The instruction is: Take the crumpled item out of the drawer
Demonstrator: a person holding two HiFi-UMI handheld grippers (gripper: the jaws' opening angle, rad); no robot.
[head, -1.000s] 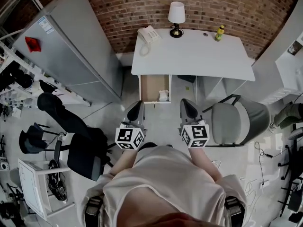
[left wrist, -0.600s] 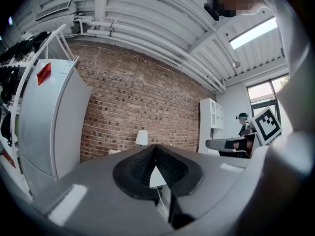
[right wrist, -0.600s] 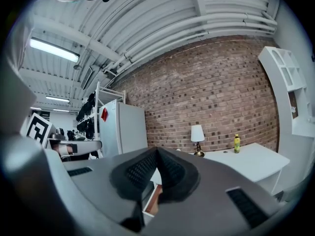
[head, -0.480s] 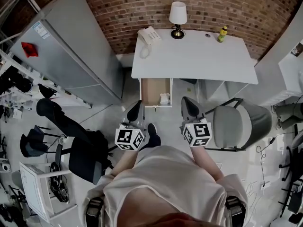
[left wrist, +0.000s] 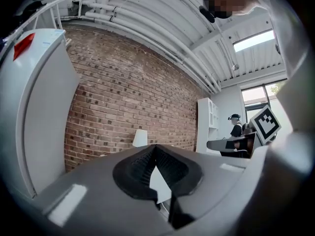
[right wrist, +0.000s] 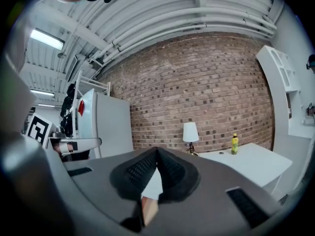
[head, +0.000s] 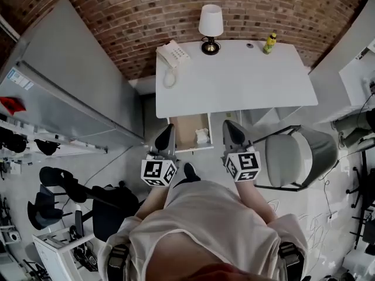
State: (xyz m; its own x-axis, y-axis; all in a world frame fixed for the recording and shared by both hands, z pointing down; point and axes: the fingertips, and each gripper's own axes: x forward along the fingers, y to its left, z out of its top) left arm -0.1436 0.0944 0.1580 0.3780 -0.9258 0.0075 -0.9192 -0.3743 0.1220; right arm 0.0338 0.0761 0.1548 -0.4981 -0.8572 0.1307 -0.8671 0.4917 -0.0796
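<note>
The wooden drawer (head: 186,128) stands pulled out below the left part of the white desk (head: 234,81). A crumpled white item (head: 202,136) lies in the drawer's right half. My left gripper (head: 166,131) is shut and empty, held just left of the drawer's front. My right gripper (head: 230,127) is also shut and empty, just right of the drawer. Both hang above the floor, apart from the item. In the left gripper view the left gripper (left wrist: 156,149) has its pads meeting at the tip. In the right gripper view the right gripper (right wrist: 157,151) shows the same.
On the desk stand a lamp (head: 210,22), a white telephone (head: 173,54) and a yellow bottle (head: 269,41). A grey chair (head: 299,157) sits close on the right. A tall grey cabinet (head: 64,86) fills the left. A black chair (head: 111,206) is behind on the left.
The person has stepped toward the desk, so the desk and drawer sit closer and larger in view. A shoe shows between the grippers. Both grippers stay shut.
</note>
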